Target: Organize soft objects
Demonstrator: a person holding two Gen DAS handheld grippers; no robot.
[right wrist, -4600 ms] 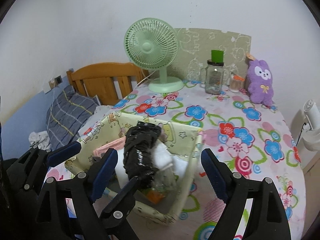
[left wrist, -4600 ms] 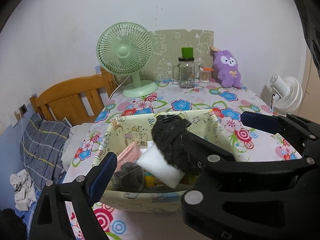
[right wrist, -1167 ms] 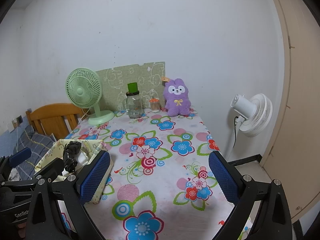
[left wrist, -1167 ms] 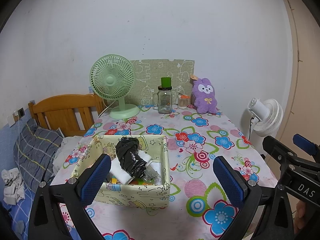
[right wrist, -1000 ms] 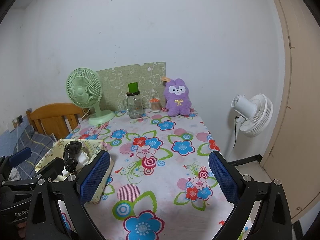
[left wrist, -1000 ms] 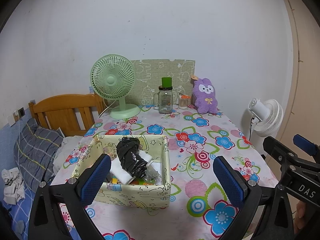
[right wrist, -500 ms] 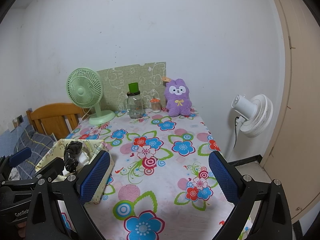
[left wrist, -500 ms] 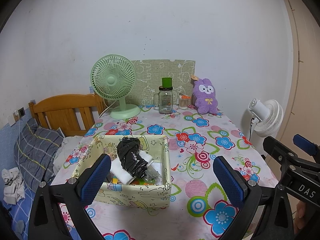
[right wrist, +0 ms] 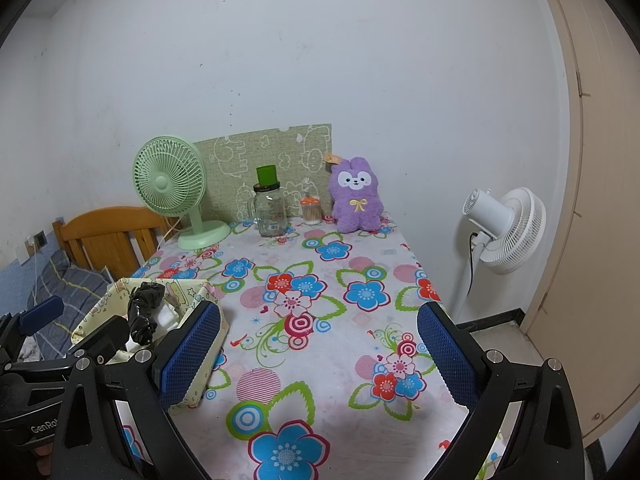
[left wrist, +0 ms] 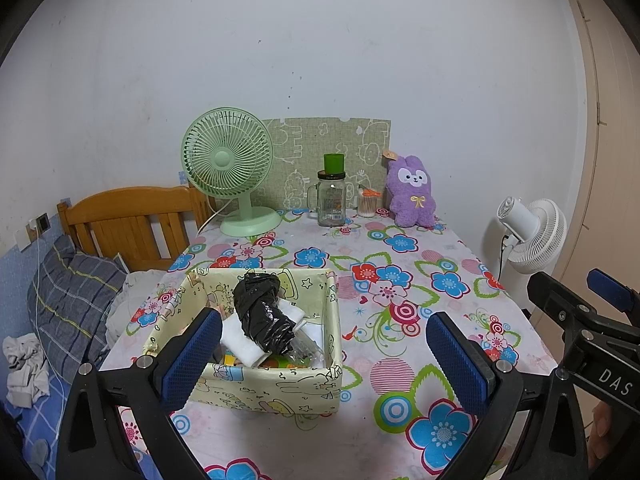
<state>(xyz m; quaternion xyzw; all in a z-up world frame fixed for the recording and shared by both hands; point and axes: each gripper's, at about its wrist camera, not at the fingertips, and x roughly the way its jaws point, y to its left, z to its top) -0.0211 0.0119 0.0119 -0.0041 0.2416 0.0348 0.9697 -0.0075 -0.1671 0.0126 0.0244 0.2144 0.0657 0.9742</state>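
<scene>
A: Which lettering is showing legibly?

B: White capitals "DAS" are showing on the right gripper [left wrist: 612, 300] body, at the left wrist view's right edge. "GenRo", cut off, is showing on the left gripper [right wrist: 76, 328] body, at the right wrist view's lower left corner.

A: And the glass jar [left wrist: 331, 204]?

B: Its label is staying too small to read.

left wrist: above near table edge, facing wall | right wrist: same, further right | shared: table [left wrist: 400, 276], fan [right wrist: 170, 184]

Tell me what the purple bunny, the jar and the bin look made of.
Bunny: fuzzy plush, matte pile. Jar: clear glass or plastic, see-through with glints; dark lid. Bin: probably fabric-covered, soft printed walls that sag slightly.
</scene>
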